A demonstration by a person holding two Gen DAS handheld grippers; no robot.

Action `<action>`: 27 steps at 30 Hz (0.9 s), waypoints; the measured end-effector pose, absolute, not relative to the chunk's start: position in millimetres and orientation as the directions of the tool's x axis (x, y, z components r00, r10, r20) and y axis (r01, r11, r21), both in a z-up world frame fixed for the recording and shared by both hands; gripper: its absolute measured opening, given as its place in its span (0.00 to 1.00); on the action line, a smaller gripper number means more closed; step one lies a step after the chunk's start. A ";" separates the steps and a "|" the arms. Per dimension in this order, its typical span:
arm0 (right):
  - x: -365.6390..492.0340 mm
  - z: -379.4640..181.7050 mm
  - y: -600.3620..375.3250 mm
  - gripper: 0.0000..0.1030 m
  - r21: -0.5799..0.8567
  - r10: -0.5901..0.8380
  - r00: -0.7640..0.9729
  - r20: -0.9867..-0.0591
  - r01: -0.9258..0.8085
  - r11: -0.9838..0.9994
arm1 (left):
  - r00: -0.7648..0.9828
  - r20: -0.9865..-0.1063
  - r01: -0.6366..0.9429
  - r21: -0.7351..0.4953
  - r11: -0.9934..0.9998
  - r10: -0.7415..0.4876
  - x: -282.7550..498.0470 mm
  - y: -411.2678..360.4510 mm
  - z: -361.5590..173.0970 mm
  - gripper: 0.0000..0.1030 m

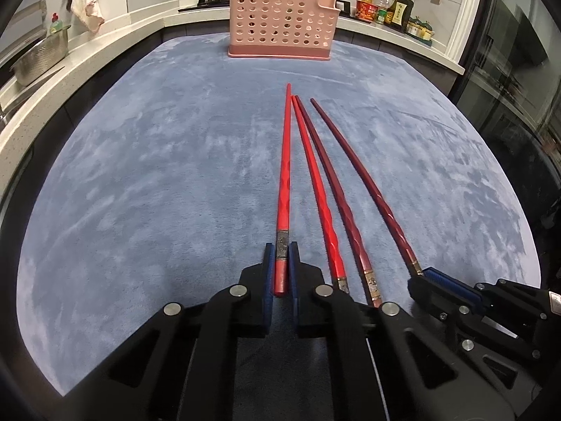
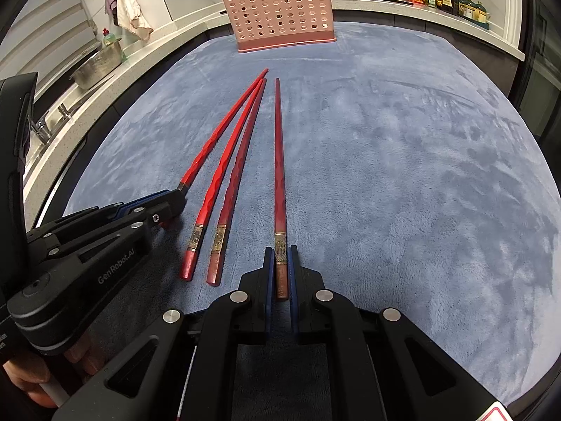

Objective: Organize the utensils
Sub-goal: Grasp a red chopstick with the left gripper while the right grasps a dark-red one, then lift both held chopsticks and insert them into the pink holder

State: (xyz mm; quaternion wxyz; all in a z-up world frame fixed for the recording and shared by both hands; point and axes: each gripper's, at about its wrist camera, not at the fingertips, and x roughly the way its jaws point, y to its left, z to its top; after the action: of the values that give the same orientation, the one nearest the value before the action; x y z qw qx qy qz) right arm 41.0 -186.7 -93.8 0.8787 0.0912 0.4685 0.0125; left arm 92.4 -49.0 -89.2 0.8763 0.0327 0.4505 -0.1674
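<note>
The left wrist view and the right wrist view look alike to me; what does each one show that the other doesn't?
Only the left wrist view shows the bright red chopstick's butt end between the left claw's fingers.

Only the right wrist view shows the steel sink tap and the dark red chopstick's gold-banded end between the right claw's fingers.

Both show four chopsticks on the blue plush mat, the pink perforated plastic basket at its far edge, the steel colander and the sauce bottles.

Four long red chopsticks point(image 1: 317, 189) flat on blue mat, tips fanned toward upright pink perforated holder point(image 1: 280, 24)
</note>
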 end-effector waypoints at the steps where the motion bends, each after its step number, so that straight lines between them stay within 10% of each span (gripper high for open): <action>1: 41.1 -93.7 -186.6 0.07 0.173 0.107 0.561 -0.821 0.065 0.983 | 0.539 -0.800 0.319 -0.095 0.943 -0.263 92.3 -47.7 -88.3 0.07; 27: 31.1 -13.0 -215.9 0.07 0.270 0.116 0.724 -0.680 0.100 0.958 | 0.630 -0.717 0.282 -0.145 0.948 -0.298 95.0 -32.1 -12.3 0.07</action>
State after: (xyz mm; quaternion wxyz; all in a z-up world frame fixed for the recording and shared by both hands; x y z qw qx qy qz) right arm 31.1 -215.9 -13.0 0.9169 0.1455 0.3716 0.0043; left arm 95.0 -32.1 -12.3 0.9028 -0.0096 0.3989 -0.1606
